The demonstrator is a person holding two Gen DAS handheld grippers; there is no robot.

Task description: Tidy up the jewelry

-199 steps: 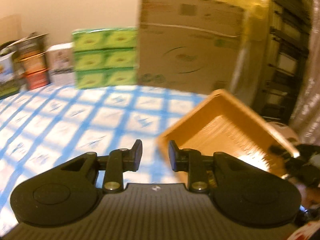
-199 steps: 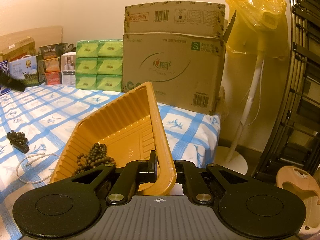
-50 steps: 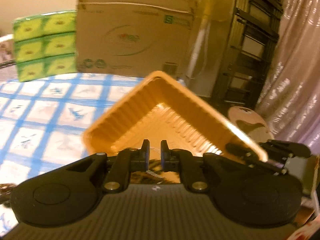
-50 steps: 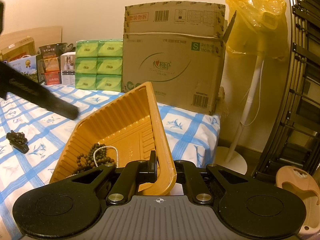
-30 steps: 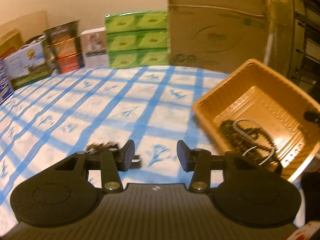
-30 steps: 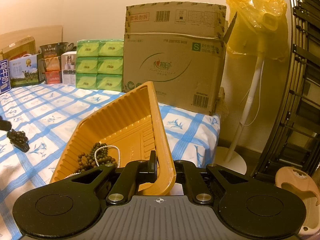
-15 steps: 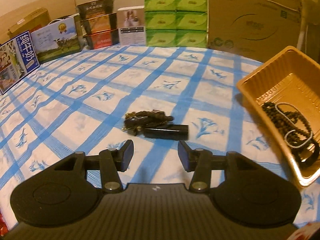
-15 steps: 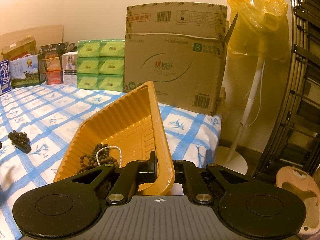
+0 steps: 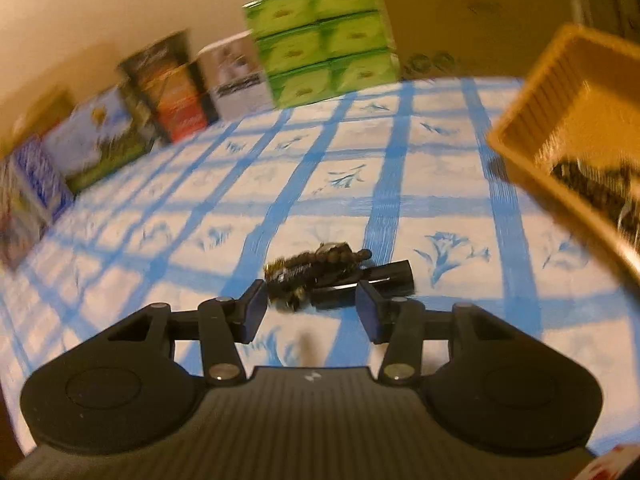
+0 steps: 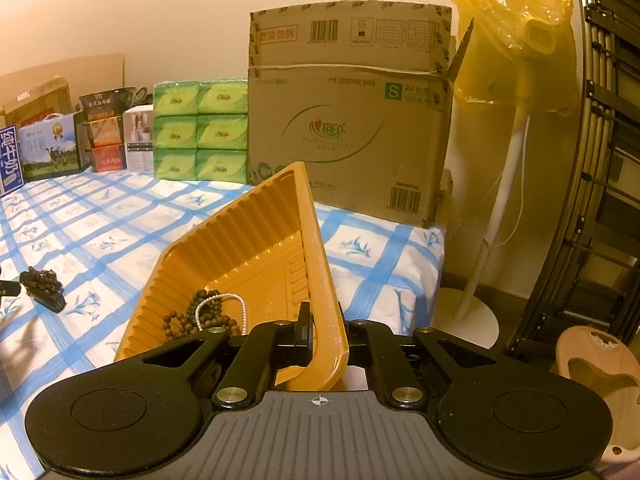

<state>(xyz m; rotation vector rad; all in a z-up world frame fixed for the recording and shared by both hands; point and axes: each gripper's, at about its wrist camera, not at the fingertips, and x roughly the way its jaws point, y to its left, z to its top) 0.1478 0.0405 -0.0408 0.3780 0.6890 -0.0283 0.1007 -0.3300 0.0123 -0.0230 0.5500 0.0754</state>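
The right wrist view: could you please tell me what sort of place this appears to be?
Probably a home bedroom or storage room: a blue-checked bed sheet, a cardboard carton beside stacked green tissue packs, and a bag-covered standing fan.

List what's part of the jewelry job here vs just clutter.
Job: orange tray, dark bead bracelets and white bead strand in it, dark beaded piece on the cloth.
Clutter: green tissue packs, cardboard box, fan.
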